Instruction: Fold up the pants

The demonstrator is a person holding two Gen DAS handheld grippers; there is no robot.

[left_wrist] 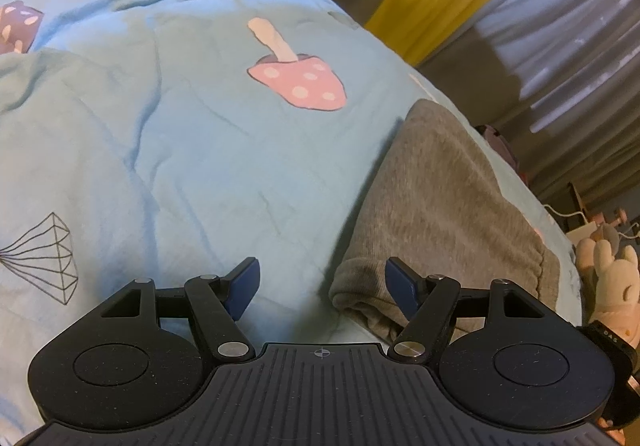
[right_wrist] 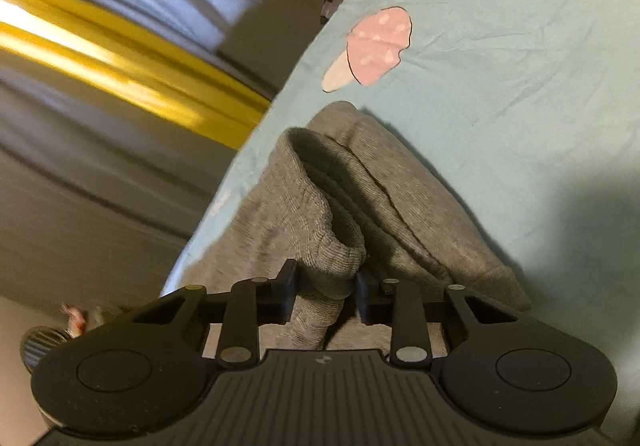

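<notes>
The grey pants [left_wrist: 444, 206] lie folded on the light blue bedspread [left_wrist: 180, 134], to the right in the left wrist view. My left gripper [left_wrist: 322, 286] is open and empty, just above the bedspread at the near left edge of the pants. In the right wrist view the grey pants [right_wrist: 360, 198] lie near the bed's edge, with a ribbed edge of the cloth standing up in a loop. My right gripper [right_wrist: 326, 292] is shut on that ribbed edge and holds it lifted off the layers beneath.
The bedspread [right_wrist: 520, 66] bears pink mushroom prints [left_wrist: 300, 78] and a diamond drawing [left_wrist: 44, 258]. A plush rabbit [left_wrist: 612, 282] sits off the bed at the right. Yellow and pale curtains [right_wrist: 120, 26] hang beyond the bed's edge.
</notes>
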